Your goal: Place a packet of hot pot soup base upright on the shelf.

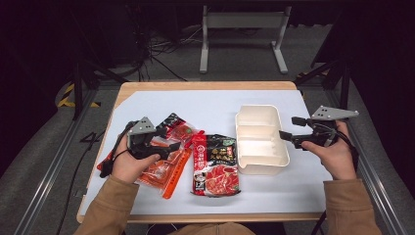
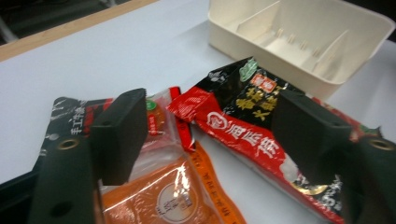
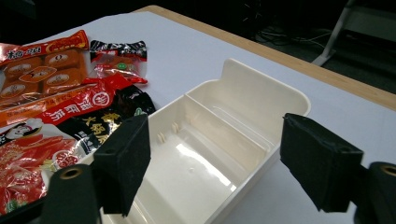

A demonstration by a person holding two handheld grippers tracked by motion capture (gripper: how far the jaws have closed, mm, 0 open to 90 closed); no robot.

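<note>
While the black-and-red packet (image 1: 216,165) lies lengthwise on the table beside the white tray (image 1: 261,138), just right of the left gripper (image 1: 169,147), it is nearer that hand; both that gripper and the right gripper (image 1: 288,128) are held open and empty.

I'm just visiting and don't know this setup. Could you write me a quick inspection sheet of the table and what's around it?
Surface: white sheet over a wooden table.
Job's things: cream divided box, both compartments empty; black-and-red packet beside it; orange packets and a small dark packet to the left.
Clutter: nothing seen.
Grippers: left gripper open above the packets, holding nothing; right gripper open beside the box, holding nothing.
Cables: one trails from each gripper; more lie on the floor beyond.
Surroundings: dark room, grey metal stand, yellow-black floor tape.
</note>
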